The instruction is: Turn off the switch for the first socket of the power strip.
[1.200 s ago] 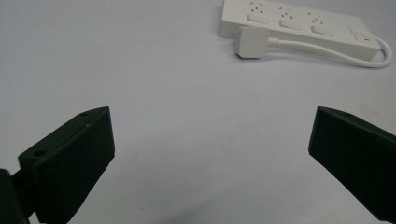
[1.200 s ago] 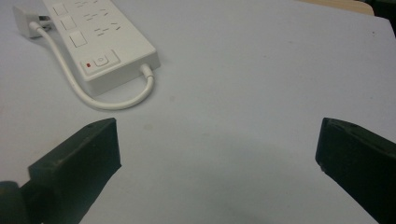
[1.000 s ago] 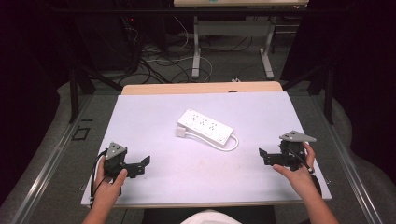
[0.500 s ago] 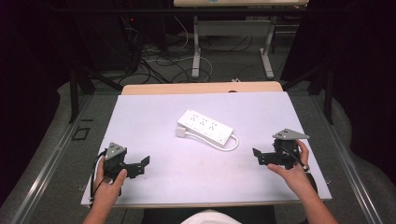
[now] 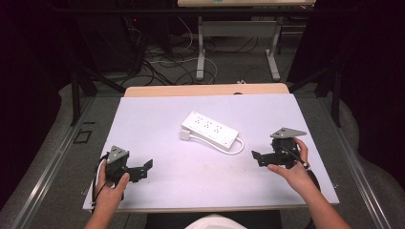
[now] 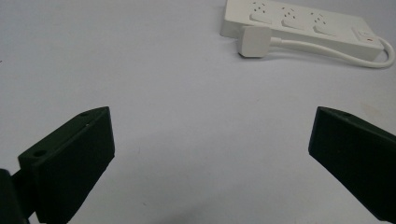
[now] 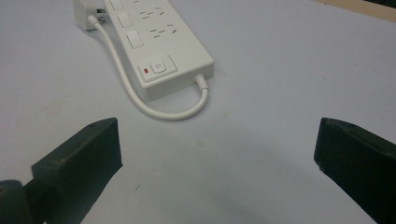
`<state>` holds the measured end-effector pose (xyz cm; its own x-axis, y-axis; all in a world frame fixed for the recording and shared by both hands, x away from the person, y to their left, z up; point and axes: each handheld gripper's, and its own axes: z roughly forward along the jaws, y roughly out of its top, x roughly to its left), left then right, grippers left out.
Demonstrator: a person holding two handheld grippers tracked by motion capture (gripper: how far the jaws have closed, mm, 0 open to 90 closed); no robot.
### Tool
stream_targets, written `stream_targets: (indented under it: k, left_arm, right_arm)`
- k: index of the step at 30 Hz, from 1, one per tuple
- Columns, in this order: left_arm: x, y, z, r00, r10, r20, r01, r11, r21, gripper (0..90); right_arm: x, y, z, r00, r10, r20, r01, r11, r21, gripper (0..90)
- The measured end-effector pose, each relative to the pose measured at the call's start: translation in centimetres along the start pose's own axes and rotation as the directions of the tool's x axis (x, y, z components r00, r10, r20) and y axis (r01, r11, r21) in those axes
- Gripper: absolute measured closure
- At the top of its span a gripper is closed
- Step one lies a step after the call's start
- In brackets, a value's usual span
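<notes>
White tabletop (image 5: 157,119) spreads under both tools, with dark floor and loose cables beyond its far edge. Ahead of the left gripper (image 5: 143,168), up and to its right, lies a white power strip (image 5: 210,130). Its short cord (image 5: 237,149) loops back along one long side to a plug (image 5: 185,135) lying on the table against the strip, not pushed into any socket. In the left gripper view the plug (image 6: 254,41) sits well ahead of the wide-spread jaws, nothing between them. The right gripper (image 5: 257,157) points toward the strip's switch end, jaws likewise wide apart and empty. In its own view the switch (image 7: 159,66) and the cord's bend (image 7: 161,109) lie just ahead. Judging from this, nothing is grasped yet. The work seems at its very start, with the approach, the grip on plug or strip, and any plugging in all left to do.
</notes>
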<state>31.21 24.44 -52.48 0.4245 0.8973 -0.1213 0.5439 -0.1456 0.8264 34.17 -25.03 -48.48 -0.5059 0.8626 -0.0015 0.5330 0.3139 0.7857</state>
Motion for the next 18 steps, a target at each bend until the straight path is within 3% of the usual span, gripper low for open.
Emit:
stream_targets:
  k: [18]
  left_arm:
    - [0.0,0.0,0.0,1.0000,0.002,-0.001,-0.002,1.0000,0.000,0.1]
  right_arm:
    - [0.6,2.4,0.9,0.9979,-0.058,-0.029,0.059,0.998,0.036,8.1]
